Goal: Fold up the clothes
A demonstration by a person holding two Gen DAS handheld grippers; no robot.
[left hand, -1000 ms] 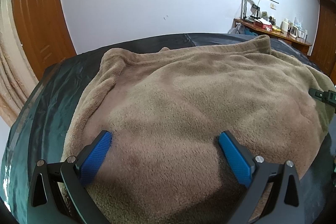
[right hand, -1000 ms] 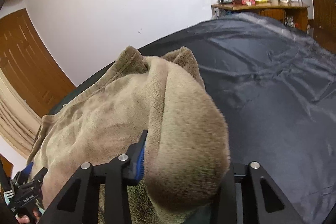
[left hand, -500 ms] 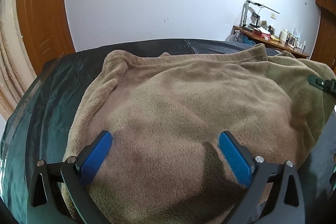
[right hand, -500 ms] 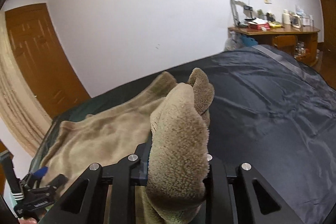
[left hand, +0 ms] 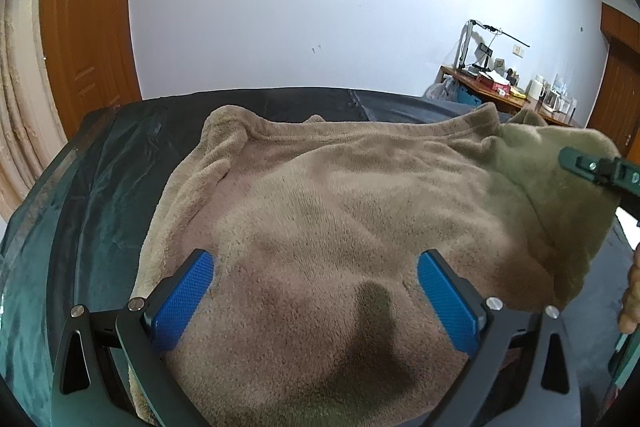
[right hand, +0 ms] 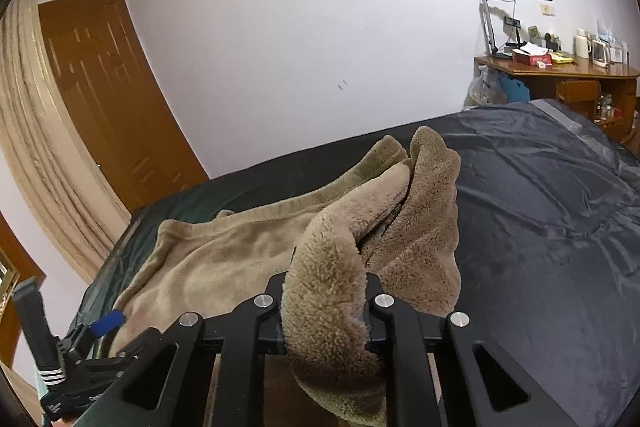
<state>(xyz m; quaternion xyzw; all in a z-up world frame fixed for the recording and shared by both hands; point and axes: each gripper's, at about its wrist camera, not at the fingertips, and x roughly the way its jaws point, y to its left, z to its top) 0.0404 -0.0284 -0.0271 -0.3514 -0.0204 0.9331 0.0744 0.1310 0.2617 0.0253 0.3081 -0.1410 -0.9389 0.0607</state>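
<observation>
Your right hand-held gripper (right hand: pixel 326 311) is pinching one edge of the fleece garment (left hand: pixel 340 211), bunched and raised above the bed (right hand: pixel 540 211). Your left hand-held gripper (left hand: pixel 314 301) is spread wide over the near hem, gripping nothing. The garment mostly lies flat, so I judge the first fold only begun; every fold remains.

Left wrist view: close over bed (left hand: pixel 100 187), facing wall. Right wrist view: likewise (shared: fleece garment (left hand: pixel 340 211), desk (right hand: pixel 560 71)).
</observation>
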